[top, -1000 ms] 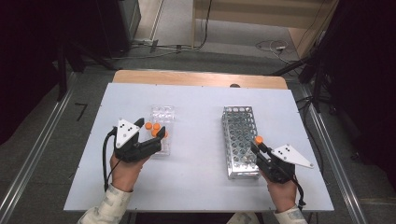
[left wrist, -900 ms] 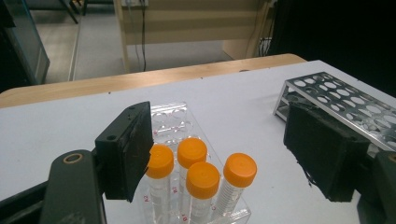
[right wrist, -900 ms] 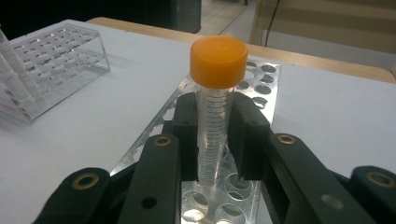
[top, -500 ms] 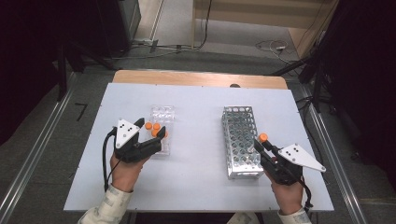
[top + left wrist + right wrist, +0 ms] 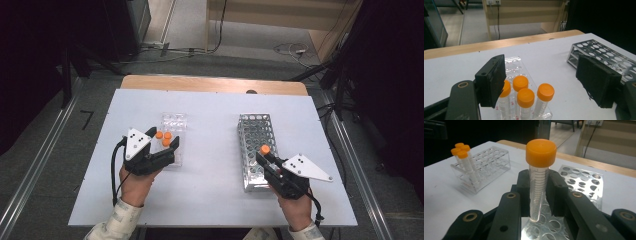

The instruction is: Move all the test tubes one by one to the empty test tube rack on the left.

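Right gripper view | right gripper (image 5: 539,192) fingers grasp orange-capped tube (image 5: 539,177), graduation marks unreadable | left gripper (image 5: 546,80) released

Even overhead light, white table (image 5: 215,195) bright, dark surrounds beyond its edges, soft faint shadows, near jaws slightly blurred, mild glare on metal rack (image 5: 256,150)

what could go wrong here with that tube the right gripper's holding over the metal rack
1. The right gripper grips the orange-capped tube around its middle, with its tip just above the metal rack. If the tip meets the plate between holes, the tube could tilt or slip in the pads.
2. The left gripper stands open around the capped tubes in the clear rack. A small sideways move could knock them or shove that light rack.
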A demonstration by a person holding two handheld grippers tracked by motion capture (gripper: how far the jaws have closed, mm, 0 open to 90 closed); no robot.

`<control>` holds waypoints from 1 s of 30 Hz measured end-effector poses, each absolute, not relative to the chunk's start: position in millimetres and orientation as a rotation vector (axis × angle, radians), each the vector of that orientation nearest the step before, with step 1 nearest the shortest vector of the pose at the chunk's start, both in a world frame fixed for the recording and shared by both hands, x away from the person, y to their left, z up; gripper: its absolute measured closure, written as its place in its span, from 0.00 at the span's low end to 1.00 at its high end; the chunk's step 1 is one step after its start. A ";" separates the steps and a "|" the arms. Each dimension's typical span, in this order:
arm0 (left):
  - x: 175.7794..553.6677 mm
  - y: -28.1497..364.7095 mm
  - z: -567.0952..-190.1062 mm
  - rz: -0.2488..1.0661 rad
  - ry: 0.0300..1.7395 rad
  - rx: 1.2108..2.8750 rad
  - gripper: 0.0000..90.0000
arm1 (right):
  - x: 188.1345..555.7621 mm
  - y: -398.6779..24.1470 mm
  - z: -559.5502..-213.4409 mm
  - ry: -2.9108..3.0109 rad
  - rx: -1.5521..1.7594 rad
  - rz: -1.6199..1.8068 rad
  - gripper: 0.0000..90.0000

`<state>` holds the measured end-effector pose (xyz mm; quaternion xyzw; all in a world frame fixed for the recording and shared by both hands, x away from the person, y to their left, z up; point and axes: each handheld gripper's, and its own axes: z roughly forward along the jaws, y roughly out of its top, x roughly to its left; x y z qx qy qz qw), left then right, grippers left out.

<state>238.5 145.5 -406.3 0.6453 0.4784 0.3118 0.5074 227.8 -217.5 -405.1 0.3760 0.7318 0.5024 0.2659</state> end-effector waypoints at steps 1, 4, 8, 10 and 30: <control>238.6 145.5 -406.3 0.751 1.153 1.558 0.27 | 228.1 -215.3 -405.7 1.981 1.007 1.357 0.80; 238.2 145.2 -406.1 0.750 1.152 1.555 0.27 | 229.5 -210.0 -407.3 1.998 1.002 1.363 0.80; 237.8 144.5 -405.9 0.748 1.148 1.556 0.27 | 230.9 -204.0 -409.3 2.017 0.990 1.367 0.80; 237.5 143.8 -405.8 0.747 1.146 1.559 0.27 | 231.0 -201.2 -410.0 2.026 0.987 1.370 0.80; 231.4 129.9 -403.6 0.715 1.094 1.589 0.27 | 236.5 -158.3 -423.3 2.135 0.901 1.370 0.80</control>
